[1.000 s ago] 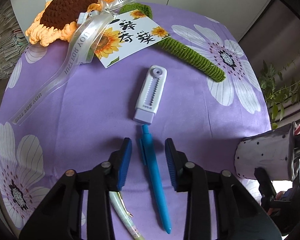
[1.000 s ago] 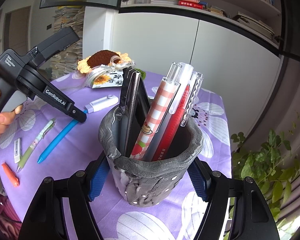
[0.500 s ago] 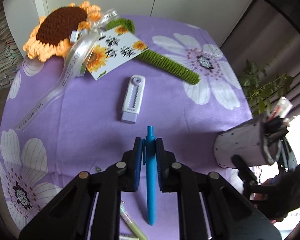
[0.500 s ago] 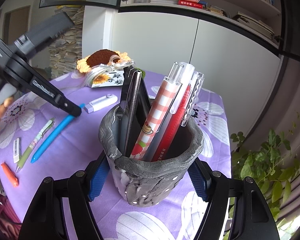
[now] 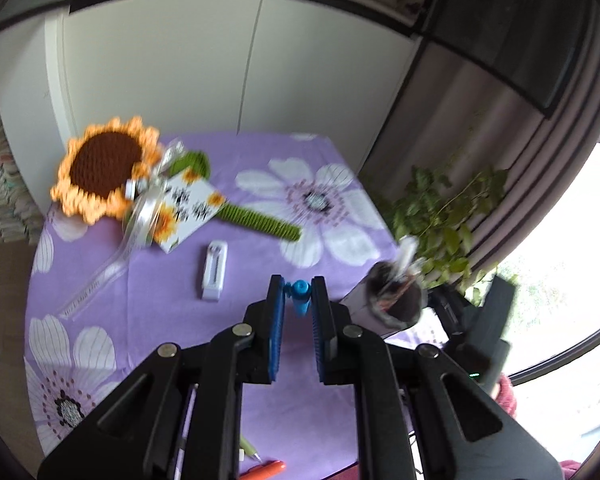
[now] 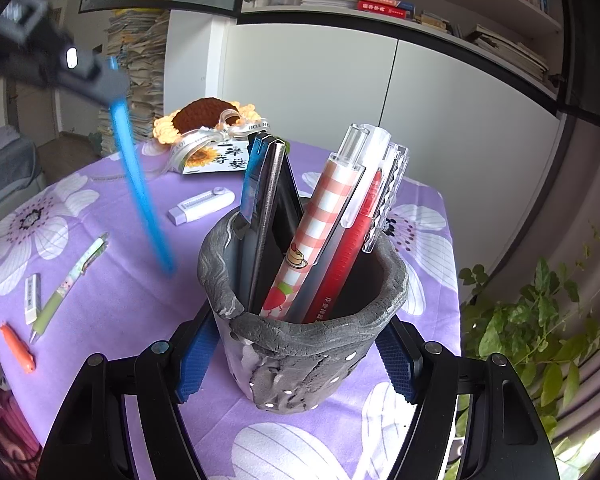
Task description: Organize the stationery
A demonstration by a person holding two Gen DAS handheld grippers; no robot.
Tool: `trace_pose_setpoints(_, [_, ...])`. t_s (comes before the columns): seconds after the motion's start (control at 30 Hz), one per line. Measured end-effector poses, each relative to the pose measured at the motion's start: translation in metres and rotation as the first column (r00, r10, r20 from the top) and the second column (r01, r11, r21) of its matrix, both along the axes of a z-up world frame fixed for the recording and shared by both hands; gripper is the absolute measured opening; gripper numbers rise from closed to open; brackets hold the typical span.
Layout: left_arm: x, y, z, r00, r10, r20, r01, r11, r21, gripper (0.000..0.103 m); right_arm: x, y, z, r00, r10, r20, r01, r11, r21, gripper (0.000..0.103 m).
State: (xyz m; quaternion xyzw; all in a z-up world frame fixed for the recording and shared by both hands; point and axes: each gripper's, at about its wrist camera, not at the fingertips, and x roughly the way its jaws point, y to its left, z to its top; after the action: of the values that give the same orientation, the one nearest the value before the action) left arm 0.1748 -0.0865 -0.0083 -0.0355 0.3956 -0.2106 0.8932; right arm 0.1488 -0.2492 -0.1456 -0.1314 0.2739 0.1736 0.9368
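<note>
Two handheld grippers over a purple flowered tablecloth [image 6: 111,292].
The left gripper [image 5: 297,300] pinches a blue pen [image 6: 139,184] in the air, beside the grey pen pot [image 6: 300,344], which the right gripper [image 6: 295,364] clamps, upright and full of pens.

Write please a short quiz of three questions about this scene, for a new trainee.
1. True or false: the left gripper is shut on the blue pen.
2. What does the right gripper hold? A) the pen cup B) the white eraser C) the crochet sunflower
3. Fill in: the green pen lies on the purple ____.

Key:
1. True; the pen hangs in the air above the tablecloth.
2. A, the pen cup.
3. tablecloth
</note>
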Motion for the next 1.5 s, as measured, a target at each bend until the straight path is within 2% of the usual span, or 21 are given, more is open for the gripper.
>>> trace_pose_setpoints(0.1, [-0.009, -0.01, 0.026, 0.996, -0.03, 0.084, 0.032, 0.999, -0.019, 0.011, -0.001, 0.001, 0.0, 1.0, 0.0, 0.0, 0.0, 1.0, 0.0, 0.073])
trace_pose_setpoints(0.23, [-0.013, -0.023, 0.051, 0.986, -0.063, 0.151, 0.067, 0.997, -0.023, 0.01, -0.001, 0.001, 0.001, 1.0, 0.0, 0.001, 0.0, 1.0, -0.002, 0.073])
trace_pose_setpoints(0.37, [-0.016, -0.037, 0.066, 0.98, -0.086, 0.18, 0.091, 0.996, -0.023, 0.009, 0.0, 0.0, 0.001, 1.0, 0.0, 0.001, 0.0, 1.0, -0.004, 0.073])
trace_pose_setpoints(0.5, [-0.017, -0.051, 0.069, 0.974, -0.112, 0.198, 0.114, 0.993, 0.002, 0.01, 0.0, -0.002, 0.002, 1.0, 0.001, -0.001, -0.001, 1.0, 0.0, 0.073])
trace_pose_setpoints(0.6, [-0.012, -0.056, 0.049, 0.982, -0.121, 0.145, 0.113, 0.992, 0.057, 0.012, 0.0, -0.002, 0.002, 1.0, 0.0, -0.001, 0.0, 1.0, -0.002, 0.073])
trace_pose_setpoints(0.77, [0.016, -0.046, -0.02, 0.998, -0.046, -0.047, 0.053, 0.985, 0.162, 0.012, 0.0, -0.001, 0.002, 1.0, 0.001, -0.001, -0.001, 1.0, -0.001, 0.073])
trace_pose_setpoints(0.93, [0.051, -0.039, -0.09, 0.972, 0.024, -0.233, 0.031, 0.973, 0.229, 0.011, 0.0, 0.0, 0.002, 1.0, 0.0, -0.001, 0.0, 1.0, -0.002, 0.073])
trace_pose_setpoints(1.03, [0.066, -0.044, -0.118, 0.954, 0.019, -0.298, 0.057, 0.968, 0.243, 0.012, 0.0, 0.0, 0.002, 1.0, 0.0, -0.001, 0.0, 1.0, -0.002, 0.073])
trace_pose_setpoints(1.17, [0.08, -0.048, -0.141, 0.942, 0.044, -0.333, 0.051, 0.961, 0.27, 0.032, 0.001, 0.0, 0.001, 1.0, 0.001, 0.0, -0.001, 1.0, -0.003, 0.073])
trace_pose_setpoints(1.27, [0.085, -0.048, -0.147, 0.942, 0.051, -0.331, 0.044, 0.961, 0.274, 0.034, 0.001, 0.0, 0.001, 1.0, 0.001, -0.001, -0.001, 1.0, -0.002, 0.073])
trace_pose_setpoints(1.4, [0.082, -0.055, -0.148, 0.949, 0.04, -0.312, 0.059, 0.951, 0.304, 0.027, 0.002, 0.0, 0.0, 1.0, 0.001, -0.005, -0.001, 1.0, 0.003, 0.073])
trace_pose_setpoints(1.47, [0.083, -0.059, -0.148, 0.955, 0.036, -0.294, 0.066, 0.943, 0.328, 0.011, 0.003, -0.001, 0.0, 1.0, 0.002, -0.007, -0.001, 1.0, 0.006, 0.073])
trace_pose_setpoints(1.5, [0.082, -0.061, -0.148, 0.957, 0.029, -0.29, 0.072, 0.941, 0.331, 0.011, 0.003, -0.001, 0.0, 1.0, 0.001, -0.007, -0.001, 1.0, 0.006, 0.073])
